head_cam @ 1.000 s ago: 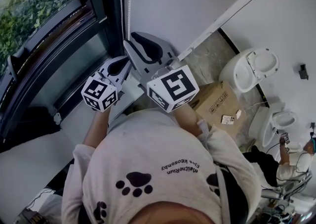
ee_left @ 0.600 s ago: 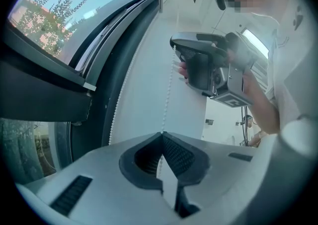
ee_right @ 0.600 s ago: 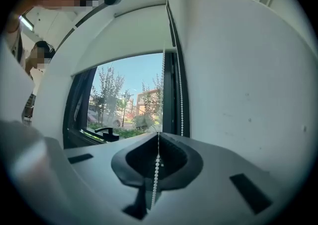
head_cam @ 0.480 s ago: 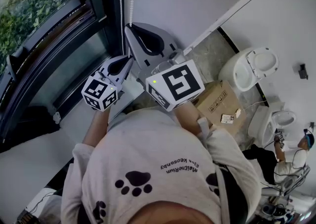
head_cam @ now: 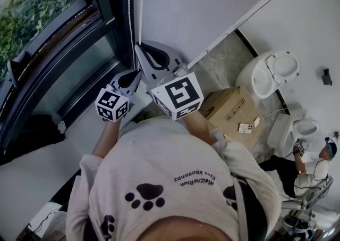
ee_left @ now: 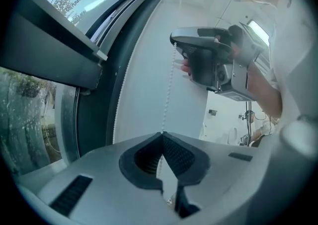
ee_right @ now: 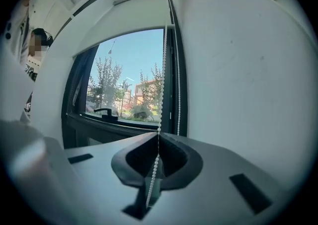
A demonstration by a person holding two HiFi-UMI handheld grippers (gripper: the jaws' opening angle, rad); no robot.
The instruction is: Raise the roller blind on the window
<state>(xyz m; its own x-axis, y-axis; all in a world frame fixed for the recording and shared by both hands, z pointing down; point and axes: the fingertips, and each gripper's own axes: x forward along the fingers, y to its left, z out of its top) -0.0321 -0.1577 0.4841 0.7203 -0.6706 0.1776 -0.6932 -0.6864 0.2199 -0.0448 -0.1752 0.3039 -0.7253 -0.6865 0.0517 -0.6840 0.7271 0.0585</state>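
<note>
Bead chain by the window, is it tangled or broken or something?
Nothing stands out. The bead chain hangs straight and unbroken beside the window frame, and both the left hand-held gripper and the right hand-held gripper are shut on it.

Shirt (head_cam: 175, 181) back: two short lines of dark print, upside down from the head view, letters too small to read surely; cardboard box (head_cam: 234, 112) top face: handling pictograms, small white label unreadable; left marker cube (head_cam: 112, 105) and right marker cube (head_cam: 177, 96): square black-and-white codes, no letters.
</note>
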